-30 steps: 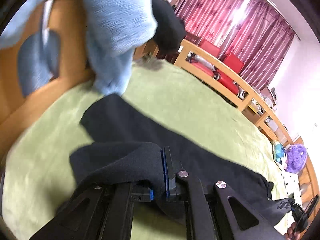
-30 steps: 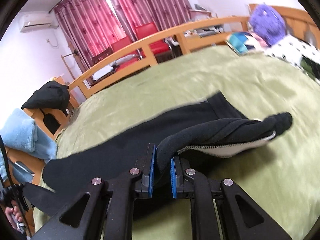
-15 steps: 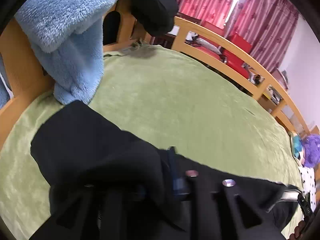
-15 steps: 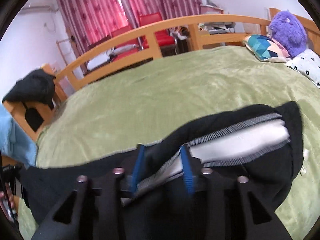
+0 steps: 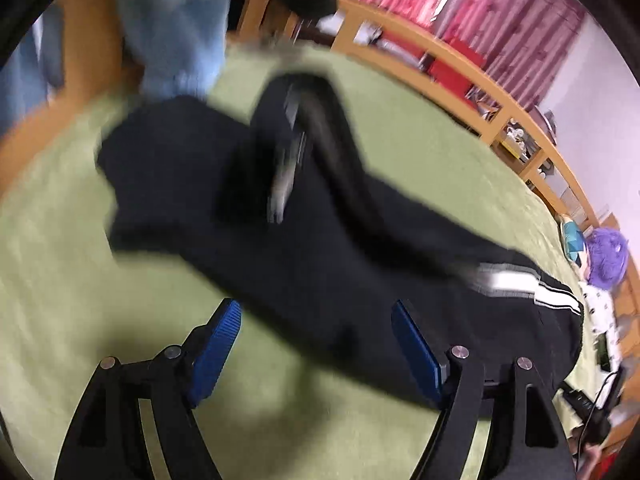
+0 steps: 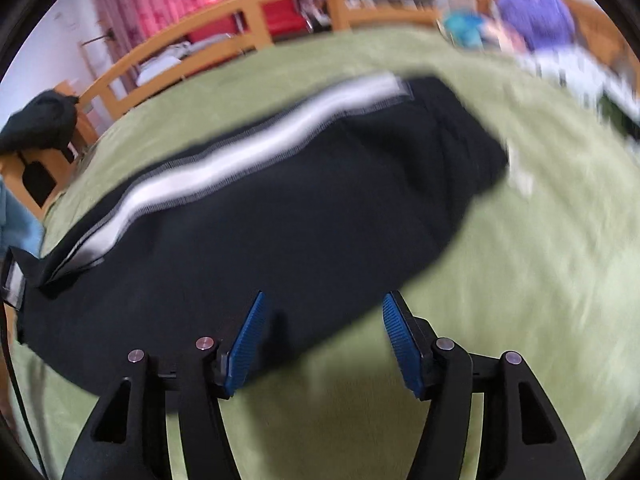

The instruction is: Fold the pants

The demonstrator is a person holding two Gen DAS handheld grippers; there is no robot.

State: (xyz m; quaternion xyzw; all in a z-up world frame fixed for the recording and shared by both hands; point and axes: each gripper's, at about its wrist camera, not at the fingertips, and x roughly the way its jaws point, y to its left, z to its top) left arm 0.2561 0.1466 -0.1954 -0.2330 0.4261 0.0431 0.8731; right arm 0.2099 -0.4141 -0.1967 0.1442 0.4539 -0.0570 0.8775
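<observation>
Both hand-held grippers have let go since half a second ago, when each was clamped on black cloth. The left hand-held gripper point(image 5: 316, 344) stands with its blue pads wide apart over the near edge of the pants point(image 5: 304, 240), nothing between them; the right hand-held gripper point(image 6: 322, 340) likewise has its pads spread, with the cloth edge just ahead of them and no fabric pinched. The pants lie on the green bed point(image 6: 520, 240), doubled lengthwise — one leg laid over the other, the white side stripe point(image 6: 240, 160) running along the far edge in the right wrist view. Judgement: the first fold looks finished and released; the cross fold, cuffs toward waistband, remains. At the cuff end in the left wrist view a loose flap point(image 5: 296, 128) appears humped up off the bed, though blur makes its shape uncertain — it may need flattening before the next grasp. Both views are motion-blurred, so the grippers are probably in transit. Containers: none in view; nothing is held in anything. Beyond the bed are a wooden rail point(image 5: 480, 80), a blue blanket point(image 5: 180, 20) draped at the bed's end, and a purple plush toy point(image 5: 608, 256) near the pillows.
</observation>
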